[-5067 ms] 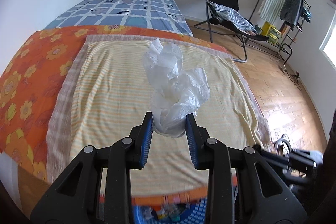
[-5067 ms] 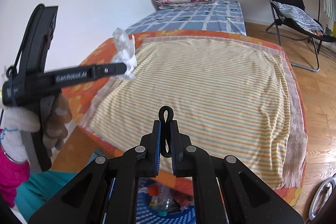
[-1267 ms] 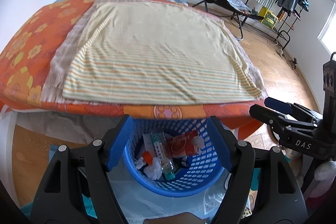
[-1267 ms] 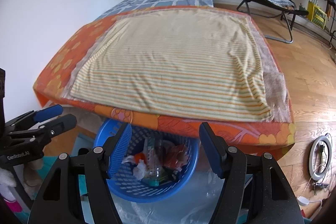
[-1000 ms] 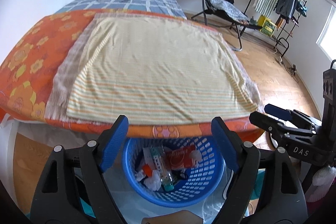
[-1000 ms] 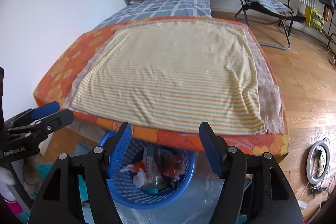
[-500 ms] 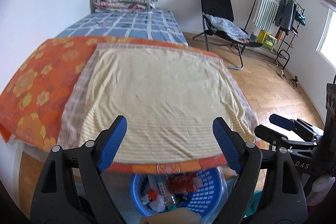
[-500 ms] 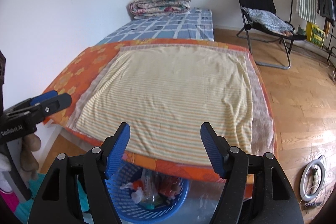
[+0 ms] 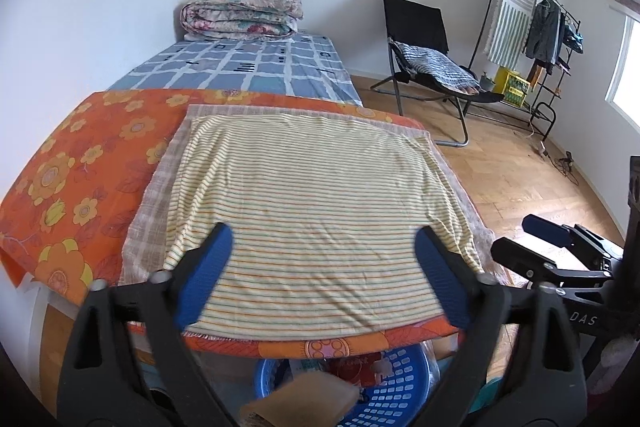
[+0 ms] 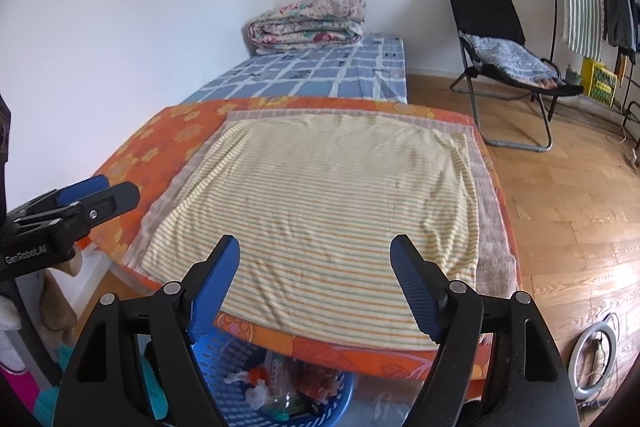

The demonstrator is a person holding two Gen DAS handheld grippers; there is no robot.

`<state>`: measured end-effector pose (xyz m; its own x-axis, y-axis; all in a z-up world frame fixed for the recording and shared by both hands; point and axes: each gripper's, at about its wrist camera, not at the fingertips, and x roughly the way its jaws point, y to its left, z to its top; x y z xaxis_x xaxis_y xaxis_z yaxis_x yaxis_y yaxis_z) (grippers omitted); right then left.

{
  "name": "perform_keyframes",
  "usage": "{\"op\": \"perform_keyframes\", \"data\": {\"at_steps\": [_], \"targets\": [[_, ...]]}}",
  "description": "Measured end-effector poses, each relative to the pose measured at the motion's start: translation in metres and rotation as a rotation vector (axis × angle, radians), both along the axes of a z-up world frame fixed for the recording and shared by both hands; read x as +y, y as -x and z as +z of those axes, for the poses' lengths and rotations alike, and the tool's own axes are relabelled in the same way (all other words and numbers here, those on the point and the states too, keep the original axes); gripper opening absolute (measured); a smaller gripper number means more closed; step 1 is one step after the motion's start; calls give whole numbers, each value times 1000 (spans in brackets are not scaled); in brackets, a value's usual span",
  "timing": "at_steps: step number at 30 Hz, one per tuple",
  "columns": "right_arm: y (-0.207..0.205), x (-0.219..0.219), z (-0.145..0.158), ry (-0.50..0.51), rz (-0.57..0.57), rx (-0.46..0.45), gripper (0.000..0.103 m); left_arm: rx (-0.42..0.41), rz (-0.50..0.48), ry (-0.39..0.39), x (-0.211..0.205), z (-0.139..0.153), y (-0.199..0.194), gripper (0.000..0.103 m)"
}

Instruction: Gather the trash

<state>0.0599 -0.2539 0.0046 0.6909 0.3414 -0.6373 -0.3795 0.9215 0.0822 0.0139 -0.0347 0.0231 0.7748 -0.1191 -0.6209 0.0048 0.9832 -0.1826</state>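
Bed (image 9: 248, 67) runs far into the room, blue check sheet, folded floral quilt (image 9: 240, 13) at the far end against the wall. Near me, the table (image 9: 80, 179) wears an orange flower cloth, with a striped yellow cloth (image 9: 312, 211) spread flat on top. Black folding chair (image 9: 420, 39) far right on the wood floor, clothes rack (image 9: 536, 23) beyond it by the right wall.

Blue basket (image 10: 224, 359) sits on the floor, tucked partly under the near table edge, right below my claws. Trash is in it: white crumpled tissue (image 10: 254, 395), a clear bottle (image 10: 280, 393), a red wrapper (image 9: 352, 367). A tan flat piece (image 9: 304, 401) shows at the bottom of the left view, cannot tell what it is.

My left claw (image 9: 320, 279) is spread wide, blue pads far apart, nothing between them. My right claw (image 10: 316, 287) same, wide apart, holding nothing. Both hang over the near table edge, side by side, each visible in the other's view.
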Motion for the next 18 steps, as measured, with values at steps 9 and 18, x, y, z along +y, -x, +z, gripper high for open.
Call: {"op": "perform_keyframes", "data": {"at_steps": [9,18], "targets": [[-3,-2,-2,-22,-23,-12,80,12,-12,0,-7,-2,-1,100],[-4,-2,-3,-15,-34,-11,80,24,2,-10,-7,-6,2,102]]}}
